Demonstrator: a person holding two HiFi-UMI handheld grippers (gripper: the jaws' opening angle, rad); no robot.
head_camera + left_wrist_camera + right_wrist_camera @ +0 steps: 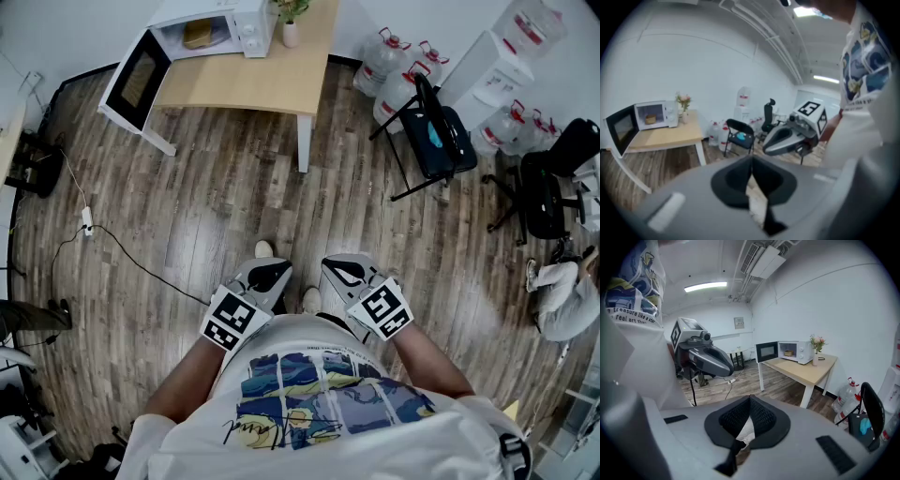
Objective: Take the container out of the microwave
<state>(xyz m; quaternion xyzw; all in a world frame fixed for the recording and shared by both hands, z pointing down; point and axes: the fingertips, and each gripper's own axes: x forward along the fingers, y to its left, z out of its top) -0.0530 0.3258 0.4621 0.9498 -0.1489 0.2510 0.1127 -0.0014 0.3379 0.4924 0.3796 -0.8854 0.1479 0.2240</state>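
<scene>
A white microwave [208, 28] stands on the far end of a light wooden table [272, 80], its door [137, 77] swung wide open. Inside sits a tan container [198, 35], also visible as a small brown shape in the left gripper view [650, 119] and the right gripper view [788, 353]. Both grippers are held close to my body, far from the table. My left gripper [274, 272] and my right gripper [341, 268] are each shut with nothing between the jaws. The jaw tips meet in each gripper view [751, 160] [750, 398].
A vase with flowers [291, 28] stands beside the microwave. A black folding chair [433, 131] and several water jugs [394, 67] are right of the table. An office chair [553, 183] is at far right. A cable and power strip [86, 221] lie on the wood floor.
</scene>
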